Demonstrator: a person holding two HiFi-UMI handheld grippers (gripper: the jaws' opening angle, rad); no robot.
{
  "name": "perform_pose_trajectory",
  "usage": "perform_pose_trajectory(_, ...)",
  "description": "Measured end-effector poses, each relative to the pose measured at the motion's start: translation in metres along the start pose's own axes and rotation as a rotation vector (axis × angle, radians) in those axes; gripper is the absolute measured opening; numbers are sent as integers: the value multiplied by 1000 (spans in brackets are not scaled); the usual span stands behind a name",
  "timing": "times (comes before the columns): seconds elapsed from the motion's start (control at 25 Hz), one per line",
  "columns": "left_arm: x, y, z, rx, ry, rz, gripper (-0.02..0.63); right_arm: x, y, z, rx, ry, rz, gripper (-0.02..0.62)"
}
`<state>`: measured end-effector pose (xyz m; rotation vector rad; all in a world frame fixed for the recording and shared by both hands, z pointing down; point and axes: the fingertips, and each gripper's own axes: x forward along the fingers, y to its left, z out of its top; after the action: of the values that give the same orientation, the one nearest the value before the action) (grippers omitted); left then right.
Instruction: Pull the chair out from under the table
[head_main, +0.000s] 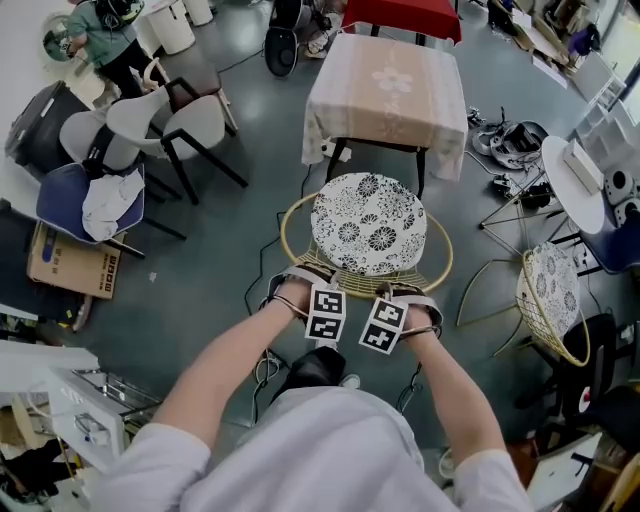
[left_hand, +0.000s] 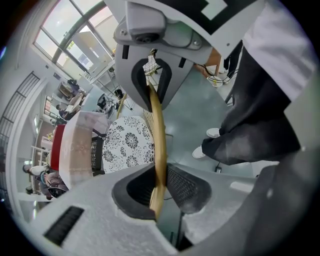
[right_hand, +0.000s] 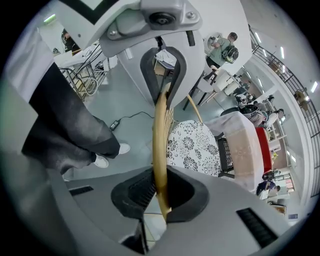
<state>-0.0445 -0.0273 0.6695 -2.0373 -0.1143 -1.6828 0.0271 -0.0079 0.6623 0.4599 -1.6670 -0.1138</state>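
A rattan chair (head_main: 366, 222) with a round black-and-white flowered cushion stands in front of the small table (head_main: 388, 88) with a pale cloth. Its curved tan back rim (head_main: 355, 290) faces me. My left gripper (head_main: 304, 288) is shut on that rim, which runs between its pads (left_hand: 186, 186) in the left gripper view. My right gripper (head_main: 408, 300) is shut on the same rim (right_hand: 161, 135) a little to the right. The chair's seat lies wholly outside the table's edge in the head view.
A second rattan chair (head_main: 552, 295) lies tipped at the right. Grey and white chairs (head_main: 165, 125) stand at the upper left, a cardboard box (head_main: 72, 264) at the left. Cables and gear (head_main: 510, 145) lie on the floor right of the table. My legs and shoes (left_hand: 210, 140) are close behind.
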Motion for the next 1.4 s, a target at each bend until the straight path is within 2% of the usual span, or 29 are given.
perform_pose_trajectory(0.72, -13, -50, 13, -7, 27, -5, 63, -18, 51, -1, -36, -20, 14, 28)
perform_pose_trajectory(1.08, -16, -59, 14, -12, 40, -5, 63, -21, 60, 0, -48, -38, 14, 28)
perform_pose_trajectory(1.4, -20, -59, 14, -71, 9, -2, 65, -24, 58, 3, 21, -79, 16, 39)
